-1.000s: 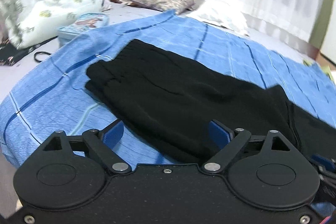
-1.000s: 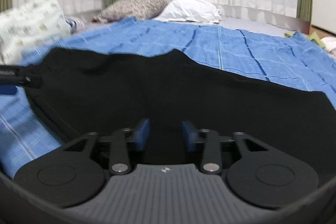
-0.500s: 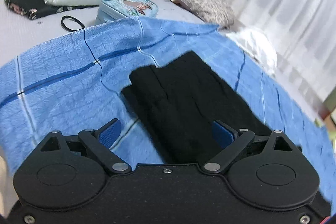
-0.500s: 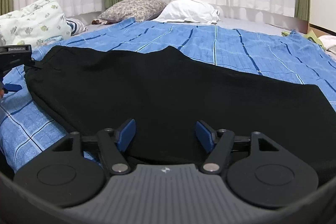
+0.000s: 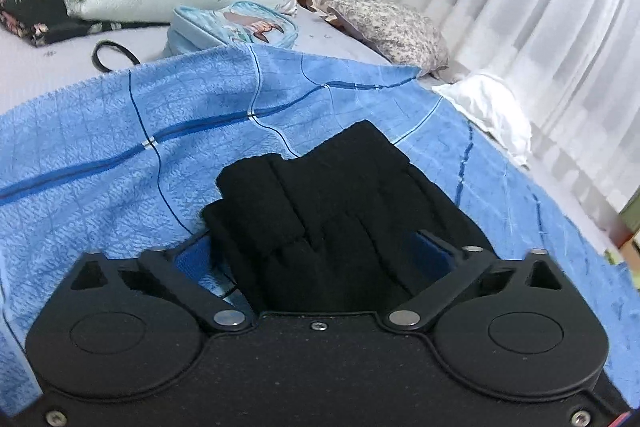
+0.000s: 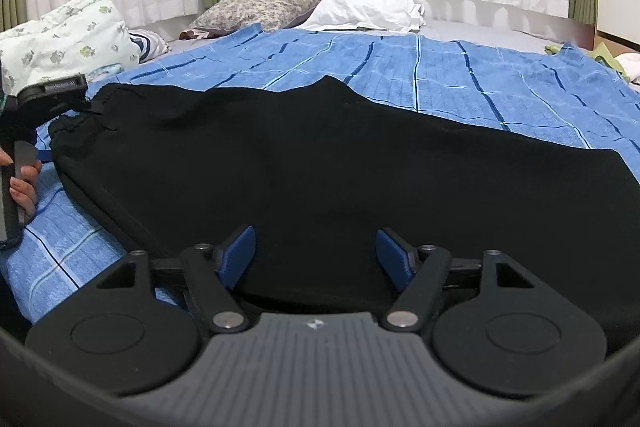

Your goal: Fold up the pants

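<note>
Pants (image 6: 320,163) lie flat on the blue blanket (image 6: 460,75); both the left hand-held gripper (image 5: 316,259) and the right hand-held gripper (image 6: 316,255) gape wide at the near hem, blanket bare beyond.

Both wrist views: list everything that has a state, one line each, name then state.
Pants: laid flat on the blanket, folded lengthwise, not yet folded across.
Left hand-held gripper: open, fingers on either side of the waistband end.
Right hand-held gripper: open, at the pants' near edge.
Blanket: spread over the bed, slightly rumpled.
Pouch: whether zipped cannot be told.
</note>
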### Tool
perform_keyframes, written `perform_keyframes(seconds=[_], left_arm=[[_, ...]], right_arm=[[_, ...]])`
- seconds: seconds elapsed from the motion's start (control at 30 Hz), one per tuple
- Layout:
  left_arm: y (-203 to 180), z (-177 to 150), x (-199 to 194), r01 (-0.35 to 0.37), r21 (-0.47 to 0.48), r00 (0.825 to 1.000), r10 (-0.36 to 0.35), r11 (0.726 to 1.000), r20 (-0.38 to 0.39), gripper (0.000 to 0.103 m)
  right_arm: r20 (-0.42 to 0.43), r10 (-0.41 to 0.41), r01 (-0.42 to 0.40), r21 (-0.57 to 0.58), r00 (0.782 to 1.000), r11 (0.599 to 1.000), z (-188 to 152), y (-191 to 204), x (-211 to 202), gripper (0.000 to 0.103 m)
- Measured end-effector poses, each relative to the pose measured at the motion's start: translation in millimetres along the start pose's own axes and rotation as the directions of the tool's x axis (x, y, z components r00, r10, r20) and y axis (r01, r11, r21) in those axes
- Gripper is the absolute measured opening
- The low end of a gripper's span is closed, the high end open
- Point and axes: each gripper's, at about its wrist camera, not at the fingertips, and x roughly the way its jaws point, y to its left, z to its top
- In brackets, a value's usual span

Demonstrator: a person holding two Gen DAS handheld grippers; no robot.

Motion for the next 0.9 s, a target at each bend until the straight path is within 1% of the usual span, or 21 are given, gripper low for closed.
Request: perform_keyframes(seconds=[0.03,0.07,0.1,0.13,0.17,0.2,0.27,0.33,0.4,0.47,0.5,0.53,0.57,0.63,0.67,0.7,0.73,0.77,0.8,0.87,0.9], left_arm=[[-1.6,-0.3,-1.8,-0.031,0.002,0.999,0.031,1.000,0.009,0.061],[-2.5,0.1,-3.3,-0.053,0.003,0.999,0.053,0.999,0.011,0.044],[-2.3,1.5,-6.0,-0.051,-0.001,0.999,0.051,0.999,0.017,0.038],[-2.5,3.0,-10.5,-0.044,-0.008,0.999,0.044,0.999,0.028,0.022],[-4.9,5.4,-16.3,-0.036,-0.002,0.999,0.036,0.999,0.039,0.019],[-9.9,7.2,-22.8,-0.028,0.016,0.998,0.027,0.999,0.055,0.018],[-27.5,9.5,-40.7,0.009,0.084,0.995,-0.017,0.996,0.100,0.017],[-52.7,11.4,-59.4,0.076,0.156,0.989,-0.094,0.985,0.116,0.017],[-84.3,9.2,-79.3,0.163,0.221,0.975,-0.191,0.961,0.110,0.016],[-125.2,-2.2,-101.3,0.257,0.323,0.951,-0.298,0.911,0.083,0.017],[-146.2,-11.8,-111.1,0.307,0.377,0.935,-0.351,0.874,0.052,0.017],[-167.9,-24.0,-120.3,0.366,0.429,0.914,-0.407,0.826,0.003,0.017],[-189.2,-38.9,-127.9,0.431,0.468,0.887,-0.458,0.771,-0.061,0.018],[-224.7,-72.9,-136.1,0.548,0.505,0.826,-0.529,0.667,-0.197,0.021],[-240.7,-93.1,-137.0,0.595,0.520,0.795,-0.544,0.613,-0.269,0.025],[-255.5,-115.1,-136.1,0.628,0.538,0.772,-0.535,0.562,-0.343,0.029],[-265.4,-133.6,-134.3,0.644,0.545,0.762,-0.510,0.536,-0.399,0.034],[-270.8,-148.5,-133.9,0.651,0.543,0.758,-0.488,0.531,-0.433,0.038],[-272.0,-160.3,-135.0,0.659,0.534,0.752,-0.481,0.529,-0.452,0.042],[-267.1,-169.7,-140.4,0.691,0.510,0.723,-0.501,0.512,-0.476,0.062],[-262.9,-169.7,-143.2,0.701,0.497,0.713,-0.509,0.511,-0.483,0.065]], right_arm=[[-0.003,0.009,-0.009,0.016,1.000,1.000,1.9,-1.9,-1.6,0.079],[-0.004,0.022,-0.022,0.034,1.000,0.999,4.0,-4.2,-4.0,0.080],[-0.003,0.036,-0.036,0.053,0.999,0.998,5.5,-6.7,-7.1,0.082],[0.001,0.052,-0.052,0.077,0.999,0.996,6.9,-10.7,-11.4,0.082],[0.008,0.062,-0.062,0.096,0.998,0.993,7.9,-14.4,-15.4,0.082],[0.018,0.066,-0.068,0.113,0.998,0.991,9.3,-18.5,-20.2,0.082],[0.038,0.056,-0.060,0.132,0.998,0.989,14.6,-28.2,-30.2,0.082],[0.048,0.020,-0.027,0.151,0.999,0.988,22.4,-41.1,-39.4,0.083],[0.052,-0.027,0.018,0.176,0.998,0.984,30.2,-56.0,-47.6,0.083],[0.061,-0.077,0.063,0.207,0.995,0.976,36.0,-73.1,-57.0,0.083],[0.065,-0.099,0.082,0.222,0.993,0.972,37.8,-81.0,-61.2,0.083],[0.073,-0.125,0.105,0.236,0.989,0.966,38.6,-89.2,-66.4,0.083],[0.082,-0.155,0.131,0.249,0.985,0.960,38.3,-97.5,-71.8,0.083],[0.084,-0.211,0.183,0.262,0.974,0.947,33.4,-113.1,-82.5,0.084],[0.079,-0.236,0.207,0.266,0.969,0.941,27.5,-120.4,-87.4,0.084],[0.067,-0.247,0.221,0.274,0.967,0.936,21.0,-126.7,-90.8,0.084],[0.047,-0.246,0.223,0.283,0.968,0.933,12.7,-132.0,-93.2,0.084],[0.031,-0.240,0.221,0.290,0.970,0.931,5.0,-135.7,-95.2,0.084],[0.018,-0.238,0.223,0.292,0.971,0.930,-1.8,-138.0,-96.4,0.084],[-0.003,-0.248,0.239,0.283,0.969,0.929,-12.1,-138.7,-96.1,0.084],[-0.006,-0.252,0.243,0.278,0.968,0.929,-15.0,-137.8,-95.3,0.084]])
